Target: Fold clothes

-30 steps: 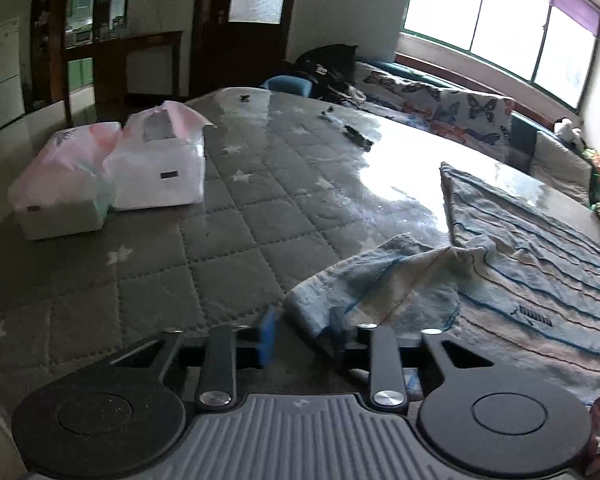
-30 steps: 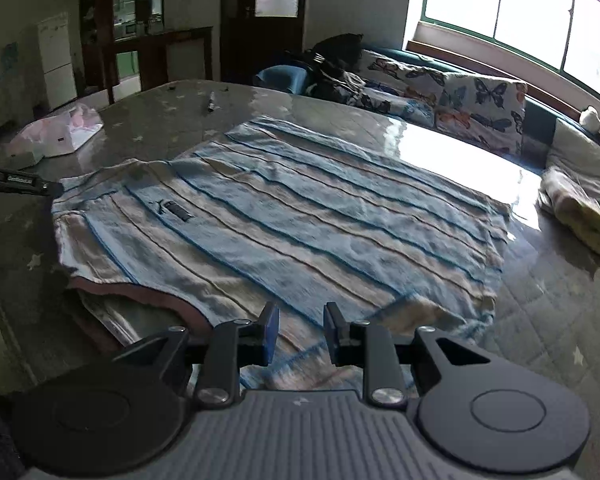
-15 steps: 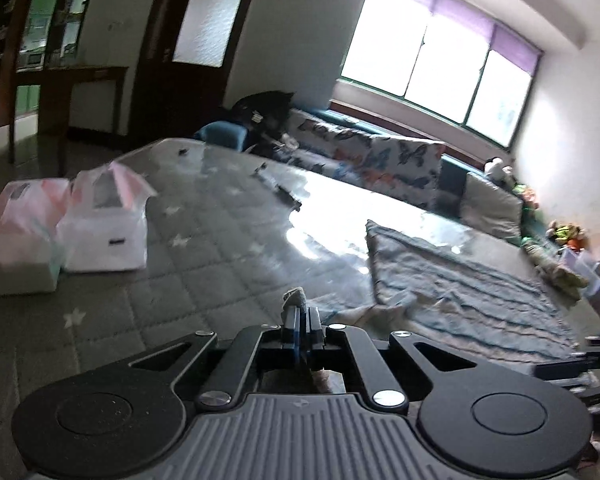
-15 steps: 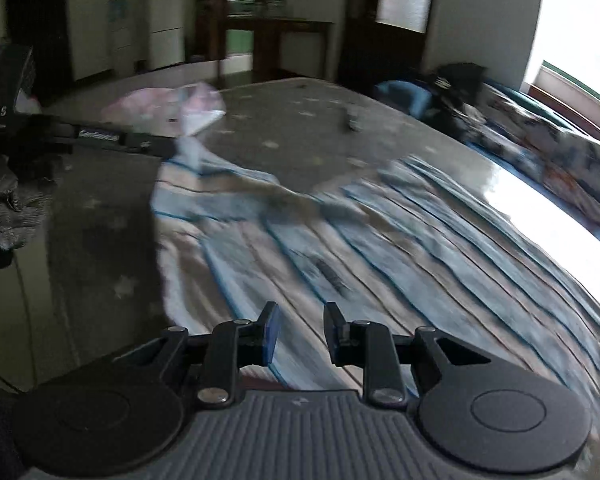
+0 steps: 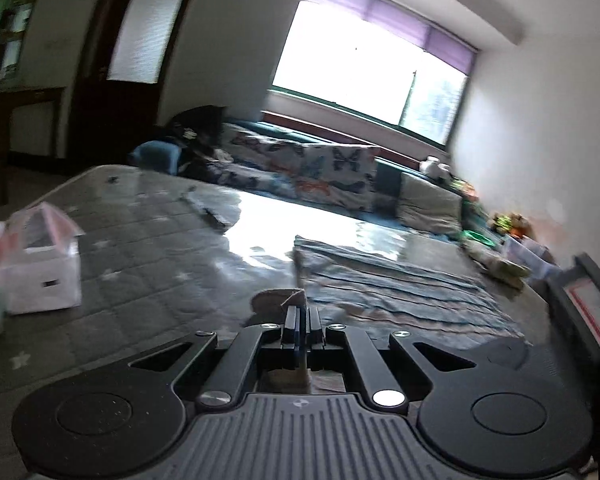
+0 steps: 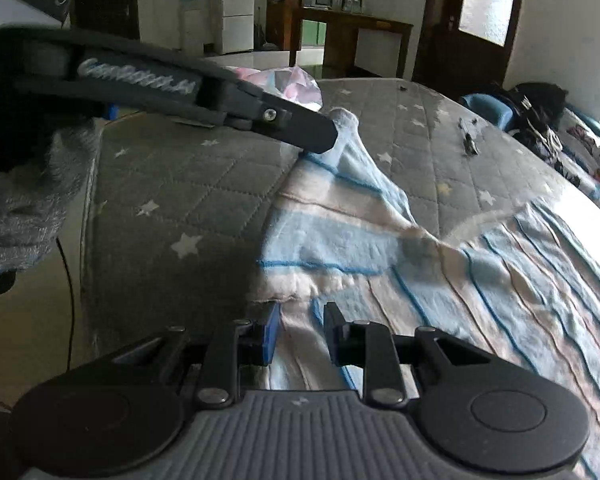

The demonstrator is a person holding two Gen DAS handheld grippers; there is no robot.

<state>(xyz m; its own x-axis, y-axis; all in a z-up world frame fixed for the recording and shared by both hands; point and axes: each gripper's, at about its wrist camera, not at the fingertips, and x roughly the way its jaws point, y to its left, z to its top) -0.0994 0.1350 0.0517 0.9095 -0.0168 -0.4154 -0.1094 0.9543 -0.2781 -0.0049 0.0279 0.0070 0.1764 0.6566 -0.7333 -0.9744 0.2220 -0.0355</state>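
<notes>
A blue and pale striped garment [image 5: 384,292] [image 6: 480,280] lies spread on the grey quilted table [image 5: 140,240] [image 6: 172,184]. My left gripper [image 5: 302,314] is shut on one corner of it, and a small fold of cloth sticks up past the tips. The right wrist view shows that left gripper [image 6: 320,136] from the side, holding the corner [image 6: 344,120] lifted off the table so the cloth hangs down in a ridge. My right gripper [image 6: 298,330] is open low over the garment's near edge, just below that lifted part. Cloth shows through its gap, unpinched.
Two white and pink plastic bags [image 5: 44,268] [image 6: 296,80] stand at the table's left. Small dark items [image 5: 214,214] [image 6: 468,140] lie at the far side. A sofa with butterfly cushions [image 5: 324,172] runs behind. A grey-gloved hand [image 6: 20,200] holds the left gripper.
My left gripper closed on the garment's corner and raised it, tilting upward. My right gripper swept left across the garment to the lifted corner, its jaws unchanged.
</notes>
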